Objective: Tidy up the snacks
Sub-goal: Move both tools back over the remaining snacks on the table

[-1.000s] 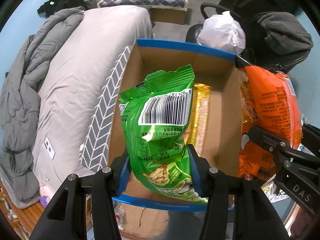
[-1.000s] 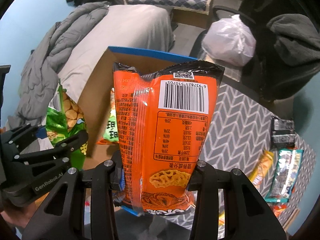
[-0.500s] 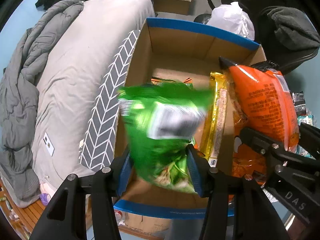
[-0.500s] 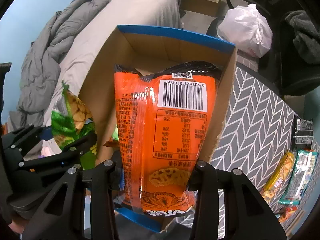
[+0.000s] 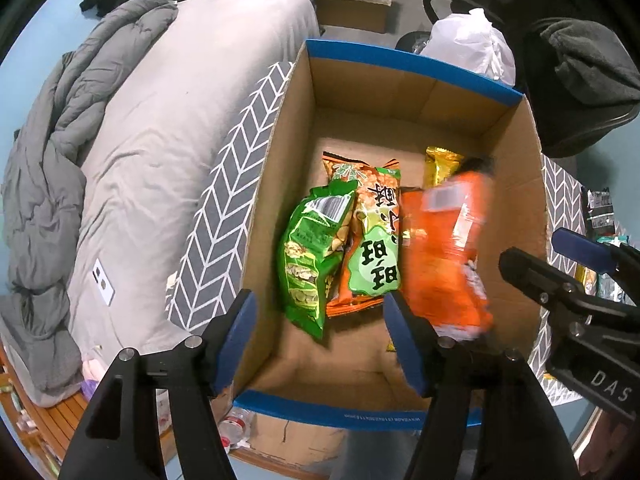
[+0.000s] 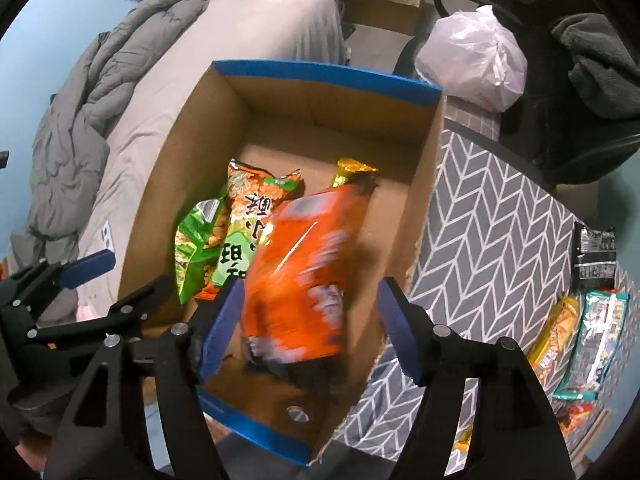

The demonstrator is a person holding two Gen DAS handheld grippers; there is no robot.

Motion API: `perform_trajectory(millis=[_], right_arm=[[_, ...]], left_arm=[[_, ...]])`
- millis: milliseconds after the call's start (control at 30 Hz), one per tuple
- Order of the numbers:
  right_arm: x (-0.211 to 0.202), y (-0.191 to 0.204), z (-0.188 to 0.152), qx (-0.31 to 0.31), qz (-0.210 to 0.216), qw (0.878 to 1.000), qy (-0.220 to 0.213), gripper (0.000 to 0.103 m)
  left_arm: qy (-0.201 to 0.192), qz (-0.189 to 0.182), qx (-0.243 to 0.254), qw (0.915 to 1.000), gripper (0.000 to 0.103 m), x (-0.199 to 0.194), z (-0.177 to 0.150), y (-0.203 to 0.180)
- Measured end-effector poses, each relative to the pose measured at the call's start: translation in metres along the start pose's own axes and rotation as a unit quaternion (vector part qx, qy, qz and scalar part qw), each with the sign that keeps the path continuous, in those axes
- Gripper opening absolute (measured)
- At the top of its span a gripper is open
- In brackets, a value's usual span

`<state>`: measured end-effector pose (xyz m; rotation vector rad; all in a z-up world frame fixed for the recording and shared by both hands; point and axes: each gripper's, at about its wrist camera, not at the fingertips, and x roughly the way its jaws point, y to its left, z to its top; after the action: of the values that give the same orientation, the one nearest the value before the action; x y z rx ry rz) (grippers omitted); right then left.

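Where chevron cloth (image 6: pixel 492 216) meets bed (image 5: pixel 168 92), cardboard box (image 5: pixel 400 64) (blue-rimmed) sits.

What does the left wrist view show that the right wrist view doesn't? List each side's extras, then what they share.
Only the left wrist view: the whole green bag lying flat, with its barcode.
Only the right wrist view: loose snack packs on the chevron cloth beside the box.
Both: the cardboard box holding the orange-and-green bag and yellow pack, the blurred orange bag inside, and the left claw and right claw open.
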<state>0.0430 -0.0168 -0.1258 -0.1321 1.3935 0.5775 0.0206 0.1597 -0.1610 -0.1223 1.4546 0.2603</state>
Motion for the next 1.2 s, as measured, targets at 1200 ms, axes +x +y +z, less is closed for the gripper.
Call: perform_trajectory(millis=[1200], right_arm=[[-0.079,-0.117,-0.078,0.089,-0.089,0.991,-0.044,0.08]], left_arm=[[-0.014,-0.03,0.12,0.9923,0.071,-0.05,-0.016,-0.124]])
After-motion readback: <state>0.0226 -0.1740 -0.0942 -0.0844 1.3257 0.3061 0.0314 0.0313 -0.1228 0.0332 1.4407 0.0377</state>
